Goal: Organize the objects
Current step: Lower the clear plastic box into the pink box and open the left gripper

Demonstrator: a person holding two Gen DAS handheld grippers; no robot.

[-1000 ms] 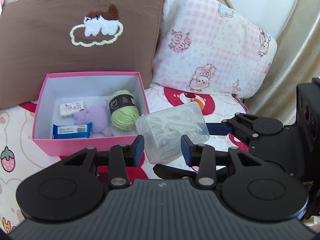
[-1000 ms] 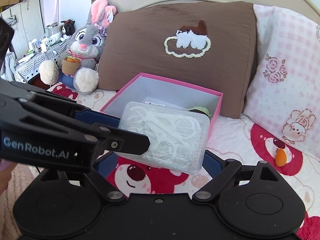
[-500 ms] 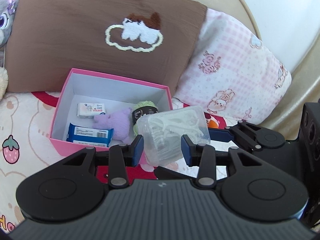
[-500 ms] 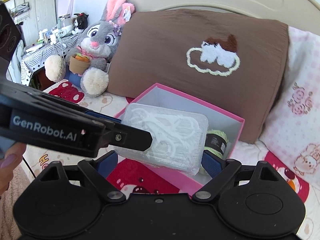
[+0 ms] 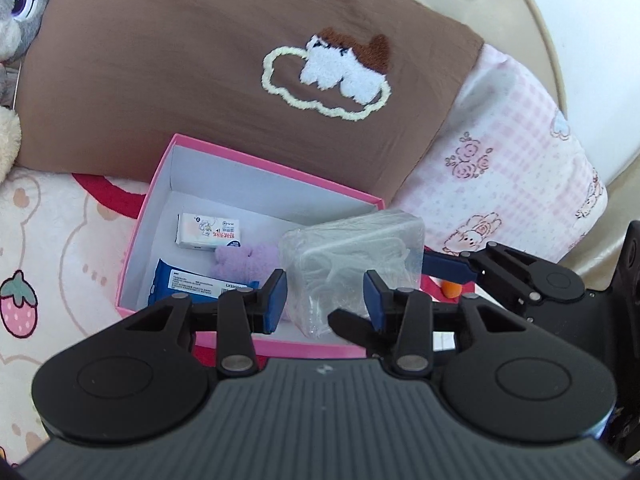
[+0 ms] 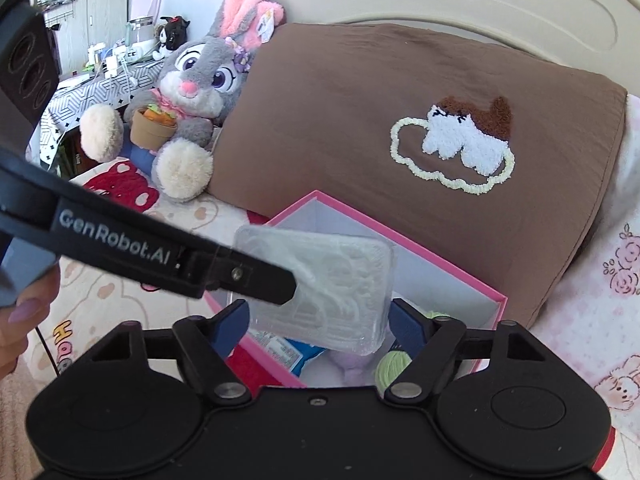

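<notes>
Case (image 5: 352, 256) of clear plastic with white floss picks inside hangs in the air, lower centre of the left wrist view, over the right near part of the pink box (image 5: 304, 347), not yet resting in it. Long axis in the right wrist view runs left to right across the frame, flat face turned up toward the camera.

Left gripper (image 5: 325, 300) comes in from the left edge of that view and pinches the case across its thin side at the near left corner. Its pads look tight on the plastic, though the jaws have just eased a touch wider.

Right gripper (image 6: 320, 320) sits under and behind the case, one finger at each short end, so the case lies straight ahead between its fingers. Its jaws have just been closing with the case between them. The pads sit right against both ends; whether they press cannot be told.

Judgement: left hand carries the load, so the next move turns on which gripper lets go over the box.

Box floor below holds a blue packet (image 5: 188, 284), a white carton (image 5: 208, 234), a purple plush (image 5: 248, 260) and green yarn (image 6: 394, 368). The free floor lies toward the upper part of the box. Brown pillow (image 5: 200, 80) stands behind the box.
</notes>
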